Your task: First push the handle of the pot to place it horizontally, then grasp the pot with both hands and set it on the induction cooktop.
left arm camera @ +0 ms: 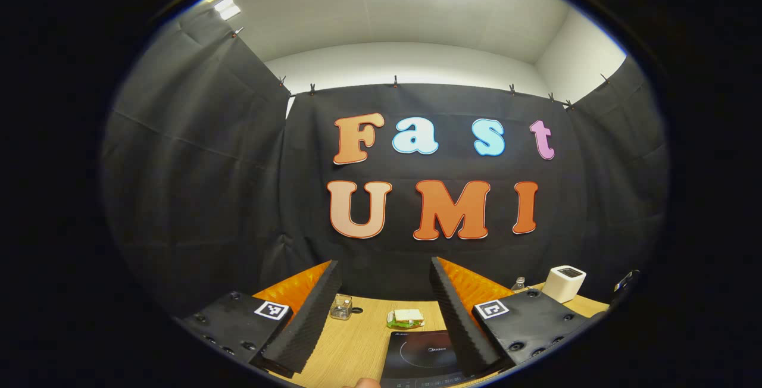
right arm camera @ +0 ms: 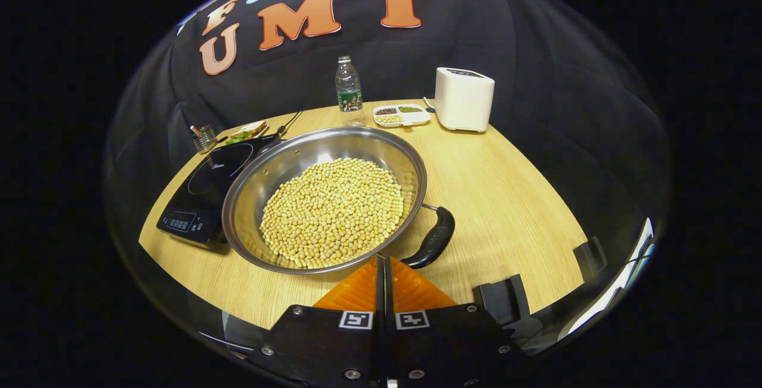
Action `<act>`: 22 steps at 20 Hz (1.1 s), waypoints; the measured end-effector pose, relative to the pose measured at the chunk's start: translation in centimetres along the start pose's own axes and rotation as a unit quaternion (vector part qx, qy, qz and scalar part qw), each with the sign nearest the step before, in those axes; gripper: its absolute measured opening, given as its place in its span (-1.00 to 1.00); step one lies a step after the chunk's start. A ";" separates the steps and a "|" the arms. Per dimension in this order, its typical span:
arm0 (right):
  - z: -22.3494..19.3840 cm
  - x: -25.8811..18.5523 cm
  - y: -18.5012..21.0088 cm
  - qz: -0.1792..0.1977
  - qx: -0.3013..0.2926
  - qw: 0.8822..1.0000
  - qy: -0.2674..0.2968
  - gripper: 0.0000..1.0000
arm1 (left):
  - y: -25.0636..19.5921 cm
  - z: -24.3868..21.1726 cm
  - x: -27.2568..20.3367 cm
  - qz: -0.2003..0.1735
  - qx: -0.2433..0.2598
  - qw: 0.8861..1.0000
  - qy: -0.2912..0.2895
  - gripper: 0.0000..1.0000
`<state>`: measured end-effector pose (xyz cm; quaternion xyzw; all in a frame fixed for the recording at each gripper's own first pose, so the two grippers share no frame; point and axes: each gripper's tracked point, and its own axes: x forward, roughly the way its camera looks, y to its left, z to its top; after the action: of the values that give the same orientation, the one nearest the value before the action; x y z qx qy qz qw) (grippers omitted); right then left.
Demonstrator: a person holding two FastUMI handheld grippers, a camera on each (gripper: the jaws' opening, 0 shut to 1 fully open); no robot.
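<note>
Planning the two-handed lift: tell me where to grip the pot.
Judging by its shape, take the pot by its thin steel rim on opposite sides, left and right, jaws straddling the edge from above. It is wide, shallow and full of beans, so keep it level; the black handle sits off-centre.

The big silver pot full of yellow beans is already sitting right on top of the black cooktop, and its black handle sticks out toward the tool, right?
Not quite. In the right gripper view the pot full of yellow beans sits on the wooden table beside the black cooktop, not on top of it. Its black handle does stick out toward the right tool.
</note>
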<state>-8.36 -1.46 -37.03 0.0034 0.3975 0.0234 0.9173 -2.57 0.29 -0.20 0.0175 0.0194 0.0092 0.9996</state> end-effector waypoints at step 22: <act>3.4 3.8 -3.7 -0.030 0.006 0.999 -0.021 -1.00 | 0.2 -0.6 1.1 0.010 0.006 1.000 0.005 0.97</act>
<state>-3.14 -4.95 -37.55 -0.0027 0.3783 -0.0069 0.9257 -1.46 0.56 -0.85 0.0234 0.0240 0.0191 0.9993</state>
